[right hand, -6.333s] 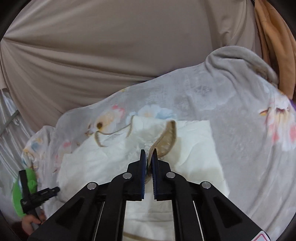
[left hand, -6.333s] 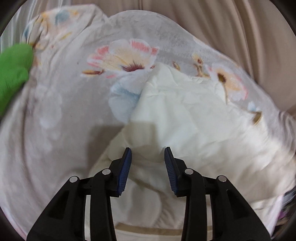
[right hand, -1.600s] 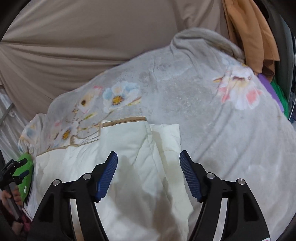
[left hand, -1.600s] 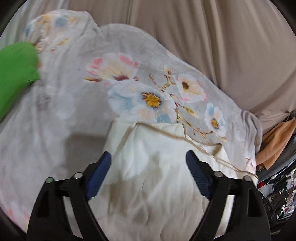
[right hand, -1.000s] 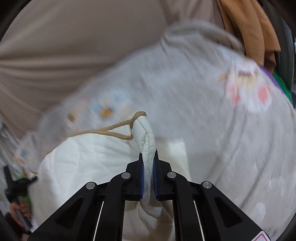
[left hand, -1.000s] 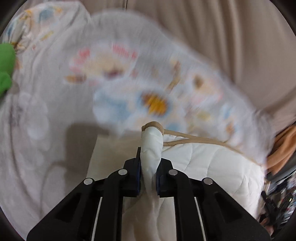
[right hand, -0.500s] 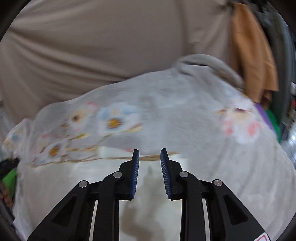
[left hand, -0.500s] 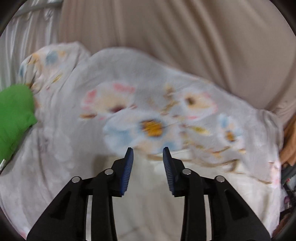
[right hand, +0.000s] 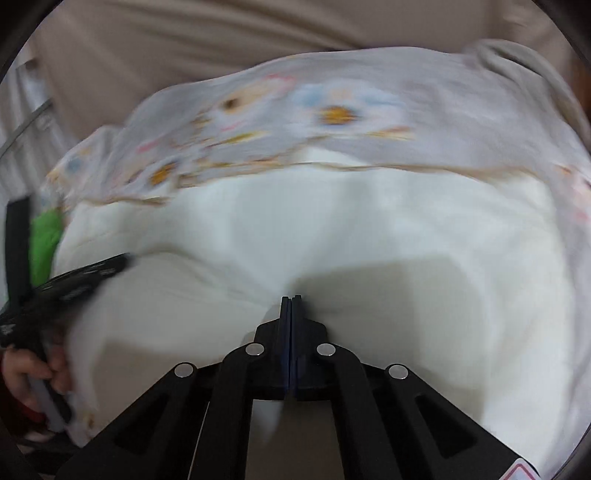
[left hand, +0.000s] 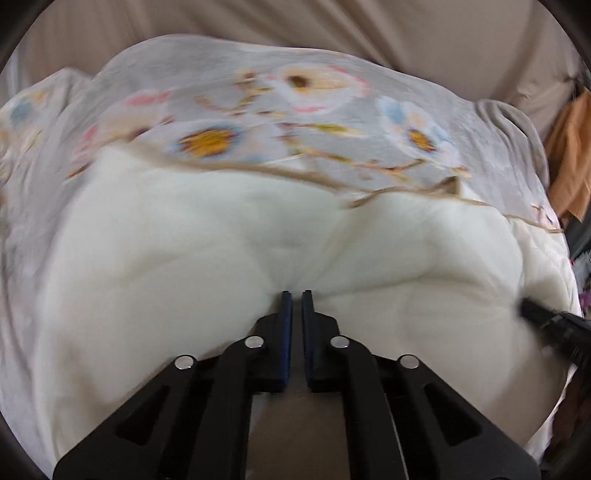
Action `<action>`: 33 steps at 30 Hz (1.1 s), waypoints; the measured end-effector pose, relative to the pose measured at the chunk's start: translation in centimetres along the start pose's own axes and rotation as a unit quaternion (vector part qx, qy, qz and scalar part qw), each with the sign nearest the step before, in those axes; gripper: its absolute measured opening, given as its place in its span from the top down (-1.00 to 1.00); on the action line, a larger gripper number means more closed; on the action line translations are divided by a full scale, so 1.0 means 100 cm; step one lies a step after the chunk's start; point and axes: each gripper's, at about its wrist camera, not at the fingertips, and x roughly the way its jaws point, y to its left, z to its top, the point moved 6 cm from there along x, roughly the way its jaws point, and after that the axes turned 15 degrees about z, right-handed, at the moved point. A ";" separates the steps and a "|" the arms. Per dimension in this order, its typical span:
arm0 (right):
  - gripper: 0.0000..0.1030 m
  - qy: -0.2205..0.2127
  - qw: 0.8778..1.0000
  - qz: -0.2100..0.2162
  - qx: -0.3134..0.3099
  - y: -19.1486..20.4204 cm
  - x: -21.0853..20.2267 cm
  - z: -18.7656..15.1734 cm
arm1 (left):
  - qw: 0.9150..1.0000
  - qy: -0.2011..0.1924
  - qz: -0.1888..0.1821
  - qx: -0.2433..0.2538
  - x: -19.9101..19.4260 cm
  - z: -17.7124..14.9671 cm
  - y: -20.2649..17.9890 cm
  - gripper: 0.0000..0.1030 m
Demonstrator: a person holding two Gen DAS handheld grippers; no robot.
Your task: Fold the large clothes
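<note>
A cream quilted garment [left hand: 207, 251] with tan trim [left hand: 388, 192] lies spread on a grey floral blanket [left hand: 258, 85]. My left gripper [left hand: 296, 295] is shut on the garment's near edge, and the cloth puckers toward the tips. My right gripper [right hand: 291, 298] is shut on the same near edge of the garment [right hand: 388, 229], further right. The right gripper's black tip shows at the right of the left wrist view [left hand: 546, 321]. The left gripper [right hand: 74, 280] shows at the left of the right wrist view. Both views are motion-blurred.
The floral blanket [right hand: 332, 110] covers the bed under the garment. A beige curtain [left hand: 332, 22] hangs behind. Orange cloth [left hand: 569, 162] hangs at the far right. A green item [right hand: 44, 240] lies at the bed's left end.
Half a second ago both grippers were open above the garment's far trim. Now both have pulled back to the near edge and closed on it, lifting the cloth into folds.
</note>
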 end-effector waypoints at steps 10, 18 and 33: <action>1.00 -0.070 0.987 -0.091 0.115 -0.071 -0.082 -0.010 | 0.992 0.001 0.012 -0.127 -0.028 0.014 0.054 0.91; 1.00 -0.027 0.991 -0.107 0.075 -0.077 -0.008 0.036 | 0.992 0.009 0.092 -0.090 0.032 0.039 0.069 0.64; 1.00 -0.024 0.993 -0.077 0.080 -0.050 -0.024 -0.020 | 0.992 -0.029 0.093 -0.083 0.027 0.027 0.072 0.64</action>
